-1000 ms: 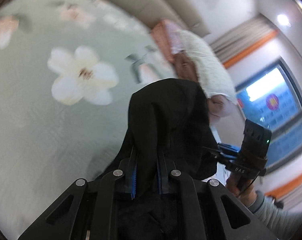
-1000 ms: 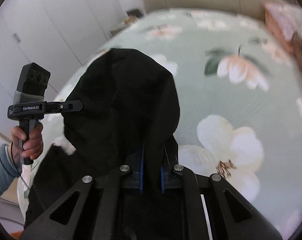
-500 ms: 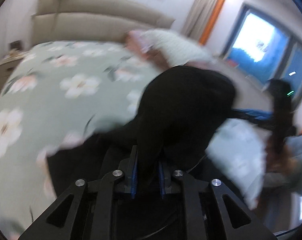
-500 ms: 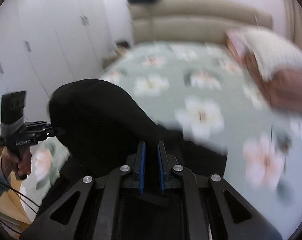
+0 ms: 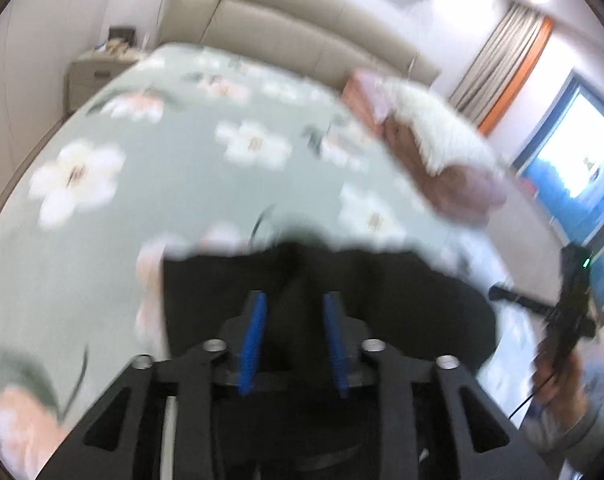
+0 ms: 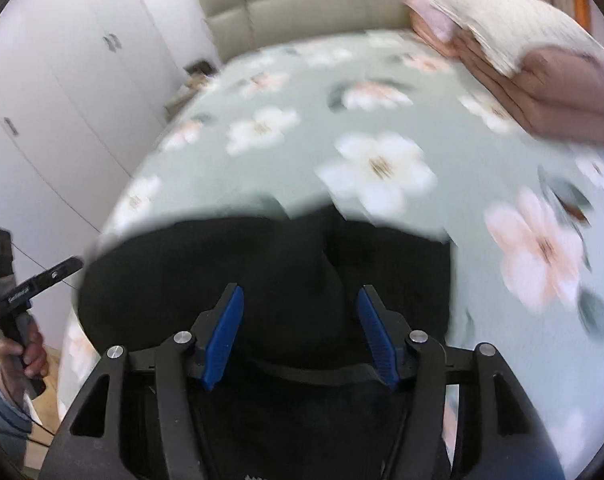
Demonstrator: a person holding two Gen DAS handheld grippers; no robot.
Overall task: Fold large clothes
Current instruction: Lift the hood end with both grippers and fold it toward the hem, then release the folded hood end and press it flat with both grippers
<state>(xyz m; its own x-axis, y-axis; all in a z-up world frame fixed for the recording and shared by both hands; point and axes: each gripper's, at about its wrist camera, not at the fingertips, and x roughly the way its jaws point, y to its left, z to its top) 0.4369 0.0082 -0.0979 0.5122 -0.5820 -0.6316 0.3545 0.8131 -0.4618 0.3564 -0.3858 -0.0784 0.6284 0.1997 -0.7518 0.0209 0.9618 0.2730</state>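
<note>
- At the left of the room, white wardrobe doors (image 6: 61, 92) and a bedside cabinet (image 5: 97, 72) are seen; they are well apart from the work and play no part in it.
- The left gripper (image 5: 293, 340) is held above the near edge of the bed (image 5: 141, 184). Its jaws have just been opening and now stand spread, with dark cloth between the blue pads but, as far as the blur allows, not pressed by them.
- The black garment (image 6: 261, 264) is laid flat on the flowered bedspread just ahead of both grippers, presumably because a fold has been carried over and is being let go.
- The right gripper (image 6: 302, 336) is held beside the left one. Its jaws have likewise just been opening and stand wider apart, a ridge of cloth rising between the pads without being pinched.
- At the right, a stack of folded bedding (image 6: 542, 68) is kept near the headboard, well apart from the garment, so that the folding space is left free.
</note>
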